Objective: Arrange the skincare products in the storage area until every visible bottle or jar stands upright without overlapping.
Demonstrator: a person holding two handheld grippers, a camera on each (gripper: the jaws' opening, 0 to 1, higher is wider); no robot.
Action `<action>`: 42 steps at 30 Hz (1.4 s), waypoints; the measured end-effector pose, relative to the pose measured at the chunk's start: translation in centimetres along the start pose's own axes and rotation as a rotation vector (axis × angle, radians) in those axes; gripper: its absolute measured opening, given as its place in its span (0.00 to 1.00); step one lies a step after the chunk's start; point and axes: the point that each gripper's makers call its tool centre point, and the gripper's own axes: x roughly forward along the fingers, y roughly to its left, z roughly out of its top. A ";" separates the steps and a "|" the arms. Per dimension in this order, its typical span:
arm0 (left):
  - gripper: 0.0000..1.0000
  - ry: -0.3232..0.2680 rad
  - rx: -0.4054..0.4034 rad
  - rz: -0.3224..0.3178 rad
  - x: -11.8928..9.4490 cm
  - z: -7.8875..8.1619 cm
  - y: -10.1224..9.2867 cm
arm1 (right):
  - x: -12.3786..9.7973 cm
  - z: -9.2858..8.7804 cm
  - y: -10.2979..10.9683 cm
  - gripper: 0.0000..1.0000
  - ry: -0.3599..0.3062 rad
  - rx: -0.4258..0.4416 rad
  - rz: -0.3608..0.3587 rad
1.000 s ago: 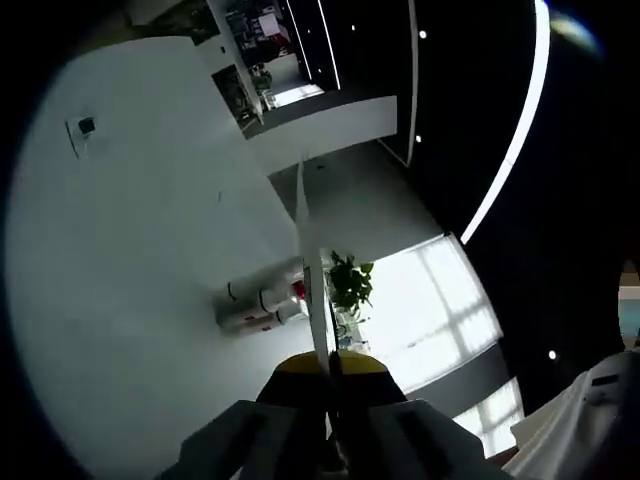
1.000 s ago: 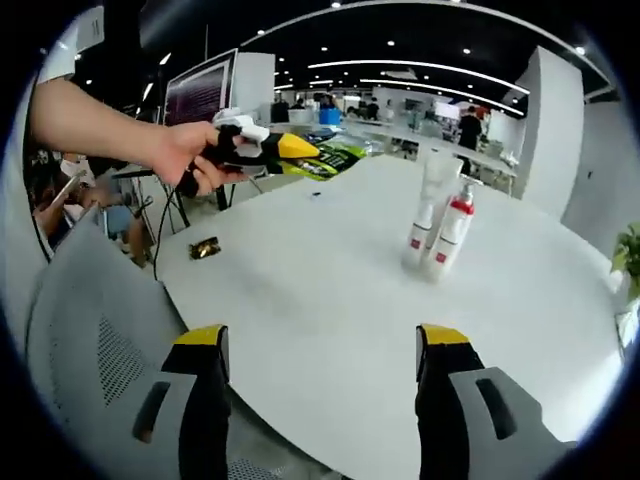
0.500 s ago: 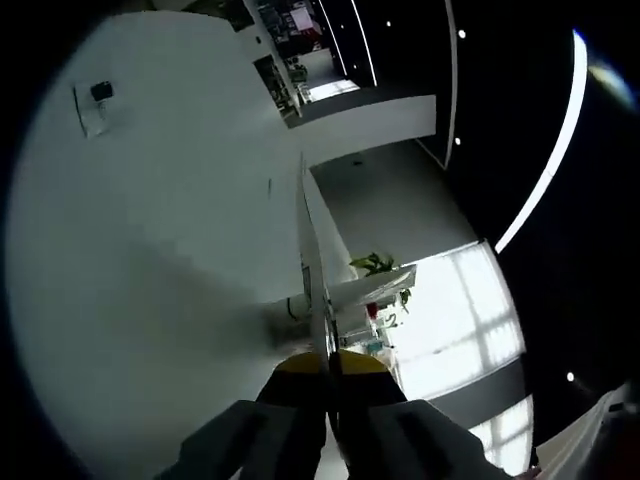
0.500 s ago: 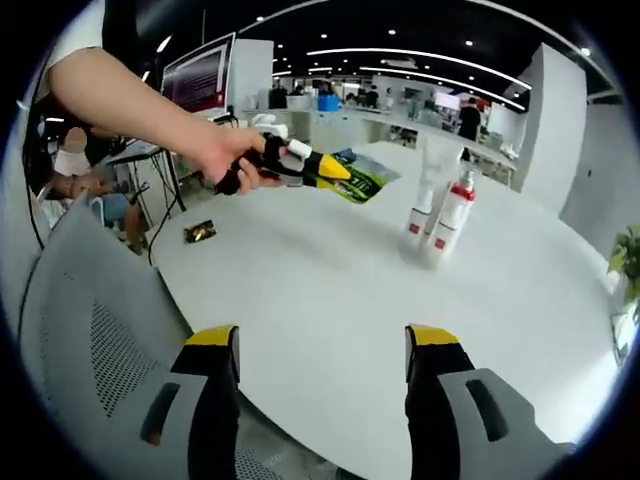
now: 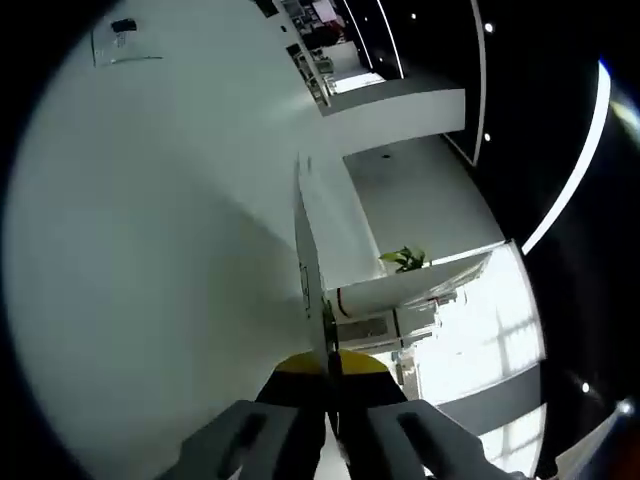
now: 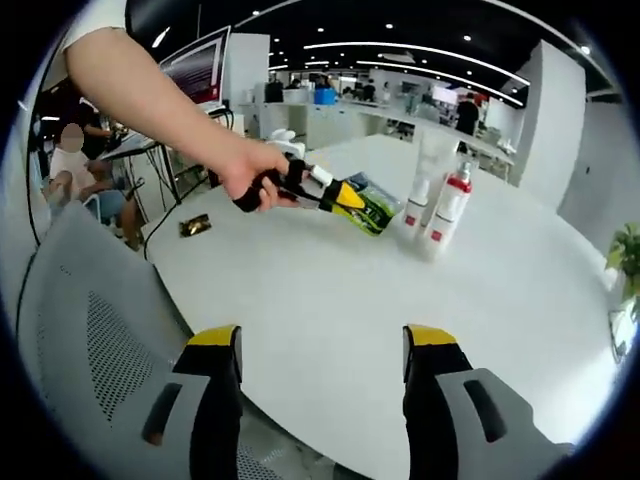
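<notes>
From my right gripper (image 6: 320, 345), the white table (image 6: 330, 300) fills the middle ground of an open-plan office, with a grey mesh chair (image 6: 90, 340) at its near edge. My right jaws stand wide apart with nothing between them, hanging back at the table's near edge.

My left hand (image 6: 255, 178) reaches in over the table from the left, carrying the left gripper (image 6: 345, 197), whose yellow-tipped jaws are pressed together on a thin green packet (image 6: 375, 207). In the left gripper view that same packet (image 5: 312, 270) shows edge-on as a pale sliver running straight out from the closed jaws of the left gripper (image 5: 330, 365), its long axis in line with them.

Toward the far right of the table stand the upright products: a white tube (image 6: 428, 180) and, touching or just beside it, a white pump bottle with a red collar (image 6: 445, 208). The packet's tip sits just left of them; I cannot tell whether it touches.

A small dark wrapper (image 6: 194, 226) lies alone, well apart, near the table's left edge.

By my reading, the left gripper is far nearer the pair than the right, so setting the packet beside them without crowding or toppling falls to it.
</notes>
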 end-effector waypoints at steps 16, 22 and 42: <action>0.02 -0.016 0.059 0.143 1.0 -0.4 2.5 | 0.0 -0.2 0.0 0.60 0.003 -0.013 0.002; 0.07 -0.016 0.100 0.198 0.5 -0.4 2.9 | 0.0 -0.2 0.0 0.60 0.006 -0.016 -0.003; 0.35 0.068 0.424 0.452 -0.7 0.2 3.0 | -0.1 -0.2 0.0 0.59 0.008 -0.038 -0.006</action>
